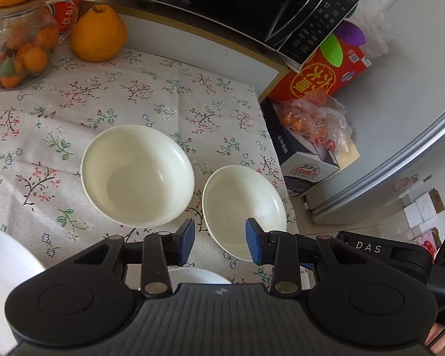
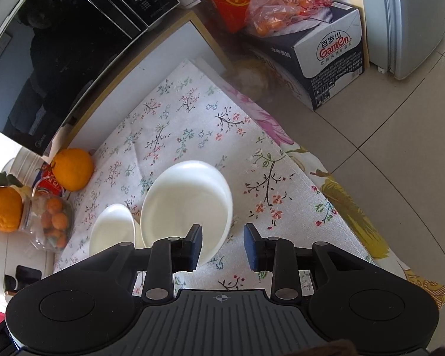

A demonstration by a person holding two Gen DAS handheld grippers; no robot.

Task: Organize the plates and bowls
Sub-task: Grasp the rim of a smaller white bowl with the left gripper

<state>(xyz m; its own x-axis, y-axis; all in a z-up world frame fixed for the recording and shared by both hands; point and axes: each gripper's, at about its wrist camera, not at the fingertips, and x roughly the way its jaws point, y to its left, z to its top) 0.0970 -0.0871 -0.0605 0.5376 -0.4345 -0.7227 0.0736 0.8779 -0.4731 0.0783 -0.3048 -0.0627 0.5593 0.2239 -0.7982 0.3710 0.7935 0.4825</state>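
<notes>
Bowls, left wrist view: a large white bowl (image 1: 137, 175) sits upright on the floral tablecloth (image 1: 127, 101), and a smaller white bowl (image 1: 244, 210) stands just beside it to the right, near the edge of the surface.
Left tool (image 1: 220, 241): released, jaws spread wide with nothing between them; it hovers low over the near rim of the smaller bowl, and I cannot tell if the right blue pad touches that rim.
Other dishes: a white plate edge (image 1: 3, 264) shows at lower left, and another white rim (image 1: 198, 276) peeks out under the tool body.
Around: a big orange citrus (image 1: 98, 34) and a jar of small oranges (image 1: 23, 50) stand at the far left, with a black microwave (image 1: 222, 3) behind them; a red carton (image 1: 323, 71) and a water box (image 1: 305, 163) sit on the floor to the right.

Bowls, right wrist view: the large bowl (image 2: 187, 204) appears tilted by the lens, with the smaller one (image 2: 112, 228) close at its left, both on the cloth (image 2: 192, 112).
Right tool (image 2: 222, 247): released, jaws wide apart and holding nothing; its left finger overlaps the near rim of the large bowl, contact unclear.
Around: the citrus (image 2: 72, 169) and the jar (image 2: 52, 219) lie left, the microwave (image 2: 59, 44) above them, the water box (image 2: 326, 56) on the tiled floor (image 2: 400, 163).
</notes>
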